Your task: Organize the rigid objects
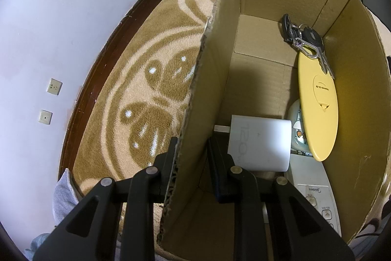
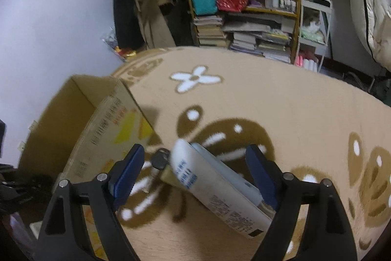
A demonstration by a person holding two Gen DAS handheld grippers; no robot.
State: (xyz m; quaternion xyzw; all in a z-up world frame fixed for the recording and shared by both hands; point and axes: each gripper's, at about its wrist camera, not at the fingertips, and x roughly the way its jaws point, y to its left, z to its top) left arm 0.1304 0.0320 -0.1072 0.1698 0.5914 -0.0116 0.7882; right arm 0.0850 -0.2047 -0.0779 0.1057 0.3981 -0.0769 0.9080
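My left gripper (image 1: 193, 151) is shut on the near wall of an open cardboard box (image 1: 212, 80), one finger outside and one inside. Inside lie a yellow disc (image 1: 317, 104), a bunch of keys (image 1: 305, 38), a white block (image 1: 261, 143) and a white remote (image 1: 312, 190). In the right wrist view my right gripper (image 2: 195, 163) is open above the rug. A white tube (image 2: 215, 190) lies between its fingers, with a small dark key (image 2: 158, 160) and a tan object (image 2: 168, 175) beside it. The box (image 2: 97, 136) stands at the left.
A tan patterned rug (image 2: 281, 109) covers the floor. A lilac wall (image 1: 48, 28) with two sockets runs on the left. A wooden shelf (image 2: 244, 4) with books and bags, hanging clothes and a white rack (image 2: 315, 23) stand behind the rug.
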